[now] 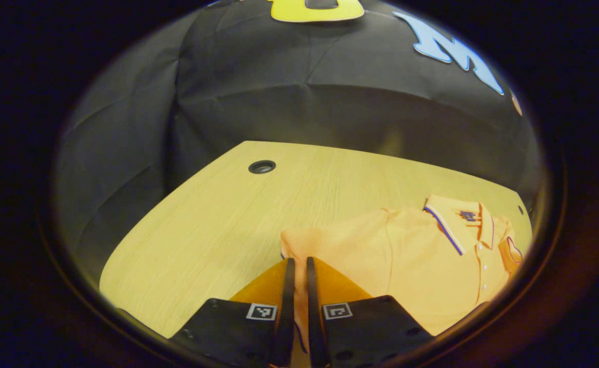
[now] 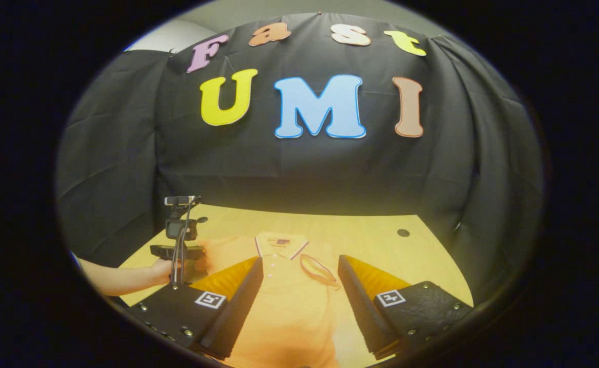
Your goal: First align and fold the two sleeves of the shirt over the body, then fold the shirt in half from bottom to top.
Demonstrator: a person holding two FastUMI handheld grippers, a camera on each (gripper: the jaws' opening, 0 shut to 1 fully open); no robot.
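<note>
An orange polo shirt lies flat on the wooden table, collar toward the back wall. My left gripper is shut on the edge of the shirt's left sleeve, with a strip of fabric between its fingers. In the right gripper view a hand holds that left gripper at the shirt's left side. My right gripper hangs open above the shirt's body. The other sleeve's cuff lies folded over the chest, just below the collar.
A round cable hole sits in the table's far left part, and another hole lies at the far right. The black cloth wall stands right behind the table. Bare tabletop stretches beyond the collar.
</note>
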